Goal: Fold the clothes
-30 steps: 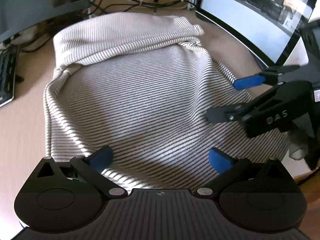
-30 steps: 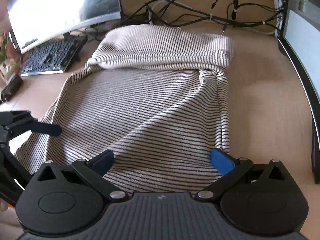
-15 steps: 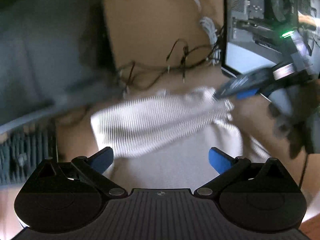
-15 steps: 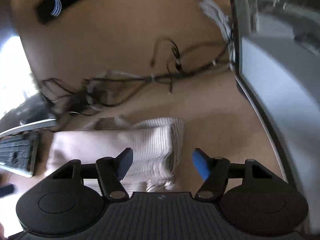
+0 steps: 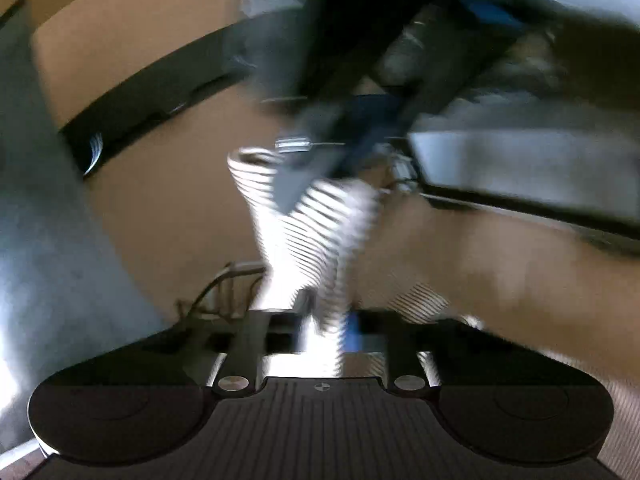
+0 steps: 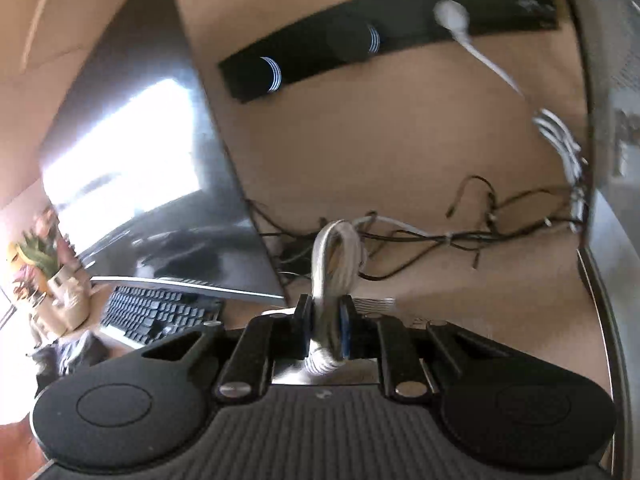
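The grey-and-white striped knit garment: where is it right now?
The striped knit garment is pinched in both grippers: bunched upright in the right gripper before the cables, and stretching blurred from the left gripper.

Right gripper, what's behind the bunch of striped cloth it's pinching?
Behind the striped cloth clamped in the right gripper lies a tangle of black cables against the brown wall, with a monitor to the left. The cloth bunch covers whatever sits directly behind it.

Left view heavily motion-blurred; right sharper, monitor [image 6: 120,152] glare, fisheye-warped edges.
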A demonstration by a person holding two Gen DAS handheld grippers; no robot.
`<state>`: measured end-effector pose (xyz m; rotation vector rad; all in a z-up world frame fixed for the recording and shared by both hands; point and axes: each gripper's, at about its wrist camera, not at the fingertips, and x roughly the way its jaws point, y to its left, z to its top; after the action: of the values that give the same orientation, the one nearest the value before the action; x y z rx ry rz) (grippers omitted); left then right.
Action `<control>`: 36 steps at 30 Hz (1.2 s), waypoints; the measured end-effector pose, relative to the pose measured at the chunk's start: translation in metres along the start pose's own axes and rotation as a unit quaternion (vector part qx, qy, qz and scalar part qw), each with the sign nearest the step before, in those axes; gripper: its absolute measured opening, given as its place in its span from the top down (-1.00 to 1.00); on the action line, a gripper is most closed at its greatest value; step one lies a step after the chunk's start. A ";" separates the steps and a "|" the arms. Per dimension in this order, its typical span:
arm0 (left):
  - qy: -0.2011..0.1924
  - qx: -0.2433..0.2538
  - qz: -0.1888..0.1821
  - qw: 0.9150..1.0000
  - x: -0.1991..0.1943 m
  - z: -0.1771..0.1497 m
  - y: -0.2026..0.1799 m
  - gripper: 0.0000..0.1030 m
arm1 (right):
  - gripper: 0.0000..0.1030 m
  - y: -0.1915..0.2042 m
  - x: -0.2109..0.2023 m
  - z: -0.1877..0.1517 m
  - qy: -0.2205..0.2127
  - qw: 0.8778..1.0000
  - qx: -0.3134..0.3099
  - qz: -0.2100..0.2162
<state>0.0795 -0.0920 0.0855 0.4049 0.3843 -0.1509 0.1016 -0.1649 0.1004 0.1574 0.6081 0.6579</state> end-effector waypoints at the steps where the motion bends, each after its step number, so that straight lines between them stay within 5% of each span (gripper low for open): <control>1: -0.004 -0.020 0.019 1.000 -0.006 0.000 0.017 0.79 | 0.73 0.003 0.000 0.003 -0.006 1.000 -0.008 -0.003; 3: -0.014 -0.048 0.073 0.996 -0.022 -0.005 0.053 0.79 | 0.70 0.005 -0.001 0.009 -0.020 1.000 -0.015 -0.006; 5: -0.009 -0.079 0.151 0.985 -0.034 -0.020 0.098 0.79 | 0.29 0.006 -0.003 0.009 -0.030 0.999 -0.023 -0.016; 7: 0.024 -0.134 0.222 0.966 -0.031 -0.043 0.156 0.79 | 0.20 0.010 0.008 0.004 -0.019 0.999 -0.035 -0.030; 10: 0.096 -0.239 0.284 0.924 -0.015 -0.098 0.246 0.65 | 0.20 0.019 0.037 -0.008 0.029 0.998 -0.048 -0.031; 12: 0.140 -0.313 0.299 0.891 -0.011 -0.131 0.283 0.00 | 0.20 0.030 0.049 -0.020 0.061 0.995 -0.071 -0.034; 13: 0.152 -0.341 0.301 0.878 -0.011 -0.142 0.293 -0.13 | 0.20 0.039 0.049 -0.031 0.075 0.993 -0.088 -0.038; 15: 0.158 -0.381 0.298 0.861 -0.020 -0.155 0.297 -0.55 | 0.16 0.057 0.054 -0.045 0.093 0.987 -0.124 -0.036; 21: 0.182 -0.406 0.261 0.857 -0.082 -0.175 0.265 -0.82 | 0.14 0.092 0.106 -0.061 0.094 0.978 -0.185 -0.020; 25: 0.200 -0.412 0.205 0.865 -0.096 -0.168 0.236 -0.83 | 0.16 0.103 0.149 -0.071 0.103 0.974 -0.198 -0.038; 27: 0.206 -0.412 0.179 0.869 -0.094 -0.163 0.220 -0.83 | 0.64 0.107 0.158 -0.080 0.112 0.972 -0.203 -0.044; 32: 0.200 -0.416 0.126 0.878 -0.087 -0.156 0.200 -0.86 | 0.81 0.087 0.109 -0.046 0.067 0.982 -0.166 -0.065; 36: 0.189 -0.417 0.073 0.886 -0.071 -0.153 0.192 -0.88 | 0.82 0.012 0.025 -0.015 0.019 0.982 -0.094 -0.160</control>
<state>0.0049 0.1506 0.0515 -0.4032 0.7550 0.2494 0.1022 -0.1405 0.0797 -0.1284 0.5876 0.4033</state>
